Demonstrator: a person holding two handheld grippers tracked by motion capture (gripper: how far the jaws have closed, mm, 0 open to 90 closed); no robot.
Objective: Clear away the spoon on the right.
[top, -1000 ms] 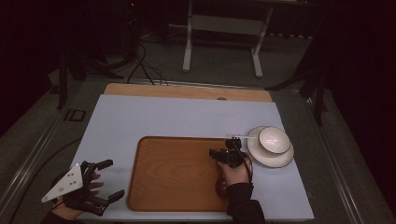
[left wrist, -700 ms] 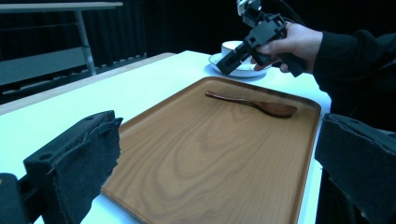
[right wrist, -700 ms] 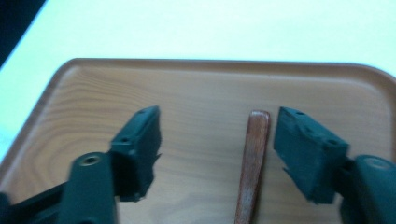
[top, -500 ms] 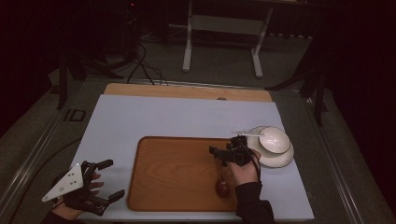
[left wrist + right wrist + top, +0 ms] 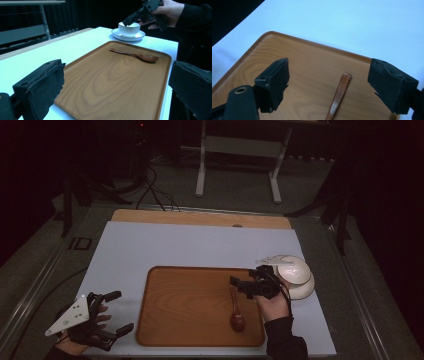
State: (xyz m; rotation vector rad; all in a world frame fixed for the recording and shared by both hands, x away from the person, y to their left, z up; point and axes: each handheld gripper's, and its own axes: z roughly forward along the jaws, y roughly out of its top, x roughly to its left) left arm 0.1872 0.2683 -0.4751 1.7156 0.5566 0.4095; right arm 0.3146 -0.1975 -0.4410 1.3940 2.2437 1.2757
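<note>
A dark wooden spoon [image 5: 236, 312] lies on the wooden tray [image 5: 190, 305], bowl end toward me. My right gripper [image 5: 240, 287] hovers just above the handle's far end [image 5: 338, 96]. Its jaws have just been opening; they stand wide apart with nothing between the pads [image 5: 274, 82]. The spoon [image 5: 136, 55] rests free on the tray [image 5: 105, 82]. A white cup [image 5: 292, 269] sits on a saucer [image 5: 305, 291] right of the tray. My left gripper [image 5: 120, 311] rests open on the table at the tray's near left corner, holding nothing.
The white table top [image 5: 200, 245] runs wide beyond the tray, with a wooden strip [image 5: 200, 217] along its far edge. Floor, cables and a metal stand [image 5: 240, 150] lie behind. From the left gripper view, the right gripper [image 5: 140, 13] hangs over the cup [image 5: 128, 28].
My right gripper has opened and lifted off the spoon, drifting right toward the cup. The spoon now lies uncovered on the tray. The left hand has stayed put.
</note>
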